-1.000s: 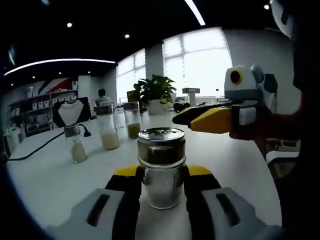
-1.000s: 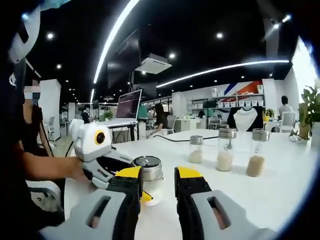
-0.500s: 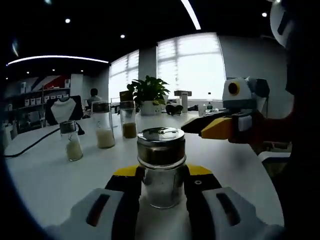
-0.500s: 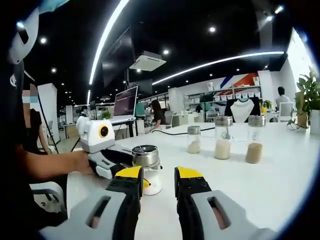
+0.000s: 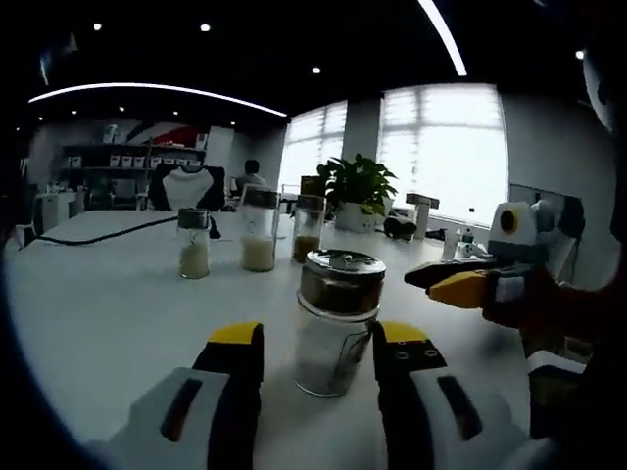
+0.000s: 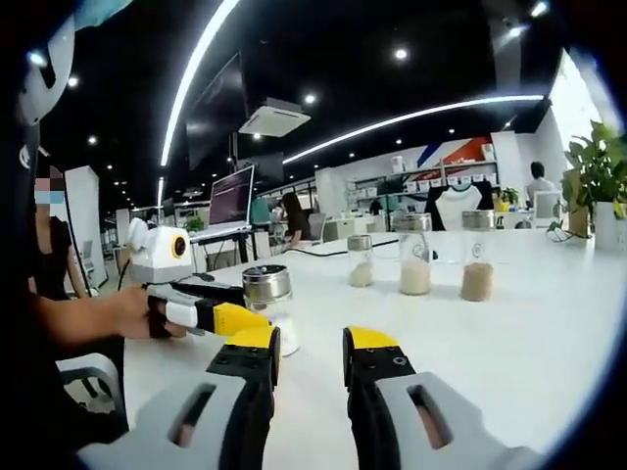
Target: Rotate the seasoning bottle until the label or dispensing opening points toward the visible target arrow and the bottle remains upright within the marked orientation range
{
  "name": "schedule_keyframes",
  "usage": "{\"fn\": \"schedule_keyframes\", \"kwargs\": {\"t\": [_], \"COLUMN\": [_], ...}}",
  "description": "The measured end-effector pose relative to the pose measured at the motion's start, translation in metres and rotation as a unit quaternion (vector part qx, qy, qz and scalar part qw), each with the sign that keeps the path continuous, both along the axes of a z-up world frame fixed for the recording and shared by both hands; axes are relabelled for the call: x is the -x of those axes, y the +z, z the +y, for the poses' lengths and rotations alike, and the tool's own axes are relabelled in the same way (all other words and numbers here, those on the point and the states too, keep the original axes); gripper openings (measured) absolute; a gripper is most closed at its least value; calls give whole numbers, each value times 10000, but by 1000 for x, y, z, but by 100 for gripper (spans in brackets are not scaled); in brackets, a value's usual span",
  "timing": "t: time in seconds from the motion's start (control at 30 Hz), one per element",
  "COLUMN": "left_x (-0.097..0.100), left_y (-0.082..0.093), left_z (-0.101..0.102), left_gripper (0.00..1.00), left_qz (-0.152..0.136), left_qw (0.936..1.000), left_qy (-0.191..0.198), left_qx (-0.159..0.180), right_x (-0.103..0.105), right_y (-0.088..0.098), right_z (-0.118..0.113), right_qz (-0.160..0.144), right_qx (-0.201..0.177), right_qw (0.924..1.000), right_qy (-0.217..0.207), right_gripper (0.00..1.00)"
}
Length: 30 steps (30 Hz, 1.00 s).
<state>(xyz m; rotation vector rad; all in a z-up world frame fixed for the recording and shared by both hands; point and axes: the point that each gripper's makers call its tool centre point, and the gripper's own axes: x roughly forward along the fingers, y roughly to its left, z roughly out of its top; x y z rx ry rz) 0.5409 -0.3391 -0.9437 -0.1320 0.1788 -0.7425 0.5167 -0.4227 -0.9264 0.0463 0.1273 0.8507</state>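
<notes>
The seasoning bottle is a clear glass jar with a metal shaker lid and pale powder at the bottom. It stands upright on the white table. My left gripper is open, its yellow-tipped jaws on either side of the bottle with a small gap on the left. In the right gripper view the bottle stands left of centre with the left gripper reaching around it. My right gripper is open with nothing between its jaws, and it hovers right of the bottle in the left gripper view. I see no arrow mark.
Three more seasoning bottles stand in a row farther back on the table, also seen as bottles. A potted plant and a black cable lie beyond them. A person's hand holds the left gripper.
The left gripper's jaws have spread apart and let go of the bottle. The left view has swung, and the right gripper now sits lower and farther right of the bottle.
</notes>
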Motion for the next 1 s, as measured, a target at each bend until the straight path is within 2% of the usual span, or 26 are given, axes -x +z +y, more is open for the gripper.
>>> {"fn": "schedule_keyframes", "kwargs": {"t": [0.2, 0.27, 0.33, 0.4, 0.5, 0.6, 1.0], "left_x": [-1, -1, -6, -9, -12, -16, -25], "left_y": [3, 5, 6, 6, 7, 8, 7], "left_z": [-5, -5, 2, 6, 9, 16, 45], "left_gripper": [38, 35, 34, 34, 33, 33, 33], "left_qz": [-87, -139, -295, -271, -443, -472, -517], "left_qw": [9999, 9999, 9989, 9991, 9971, 9961, 9954], "left_qy": [124, 48, 131, 30, -214, -292, -37], "left_qx": [-7, -71, -329, -332, -575, -691, -804], "right_x": [0, 2, 3, 4, 5, 5, 4], "right_y": [-1, 0, 1, 1, -1, 0, 0], "right_z": [-9, -11, -12, -12, -13, -14, -20], "right_qz": [20, 31, 19, 20, 31, 26, 18], "right_qx": [-35, -63, -79, -74, -53, -39, -4], "right_qw": [9999, 9999, 9999, 9999, 9999, 9999, 9998], "right_qy": [-114, -133, -140, -132, -122, -119, -199], "right_gripper": [24, 24, 24, 24, 24, 24, 23]}}
